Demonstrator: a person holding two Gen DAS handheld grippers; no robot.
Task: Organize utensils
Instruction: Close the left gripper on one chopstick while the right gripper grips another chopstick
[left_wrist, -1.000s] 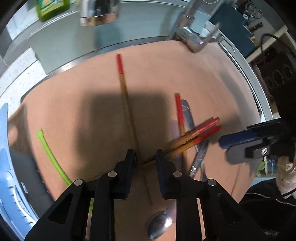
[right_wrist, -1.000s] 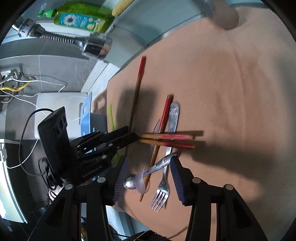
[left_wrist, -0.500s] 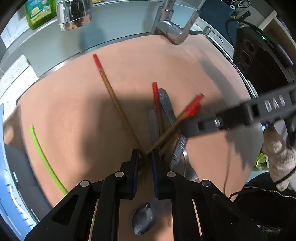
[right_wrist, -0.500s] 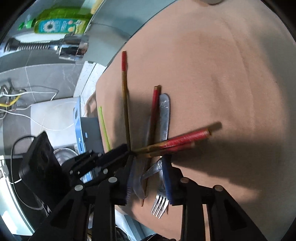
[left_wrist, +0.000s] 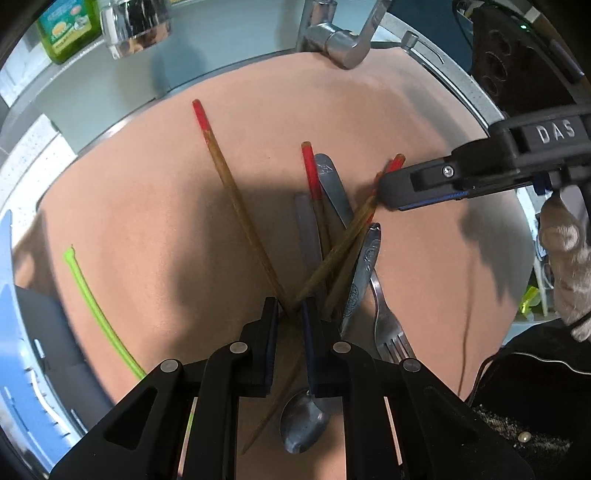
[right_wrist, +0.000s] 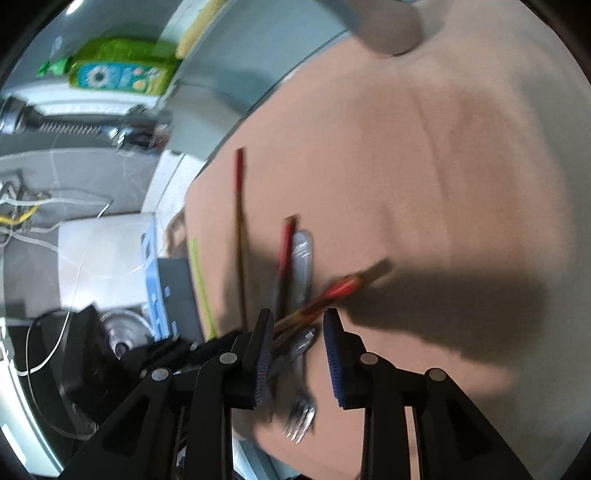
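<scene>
Red-tipped wooden chopsticks, a knife (left_wrist: 334, 188), a fork (left_wrist: 386, 306) and a spoon (left_wrist: 303, 424) lie piled on a tan mat (left_wrist: 147, 192). My left gripper (left_wrist: 290, 314) is shut on the thin ends of a chopstick pair (left_wrist: 343, 240) that angles up to the right. One long chopstick (left_wrist: 236, 199) lies to its left, another chopstick (left_wrist: 312, 177) beside the knife. My right gripper (right_wrist: 297, 325) is open, its jaws astride the held pair (right_wrist: 332, 291); it shows in the left wrist view (left_wrist: 384, 192) at the pair's red tips.
A green straw (left_wrist: 96, 310) lies at the mat's left edge by a blue rack (left_wrist: 14, 369). A faucet (left_wrist: 340, 40), a spray head (left_wrist: 133, 26) and a green soap bottle (left_wrist: 64, 33) stand at the back by the sink.
My left gripper shut on the chopstick pair and swung it from pointing right to pointing up-right. My right gripper moved in from the fork and spoon to the pair's red ends.
</scene>
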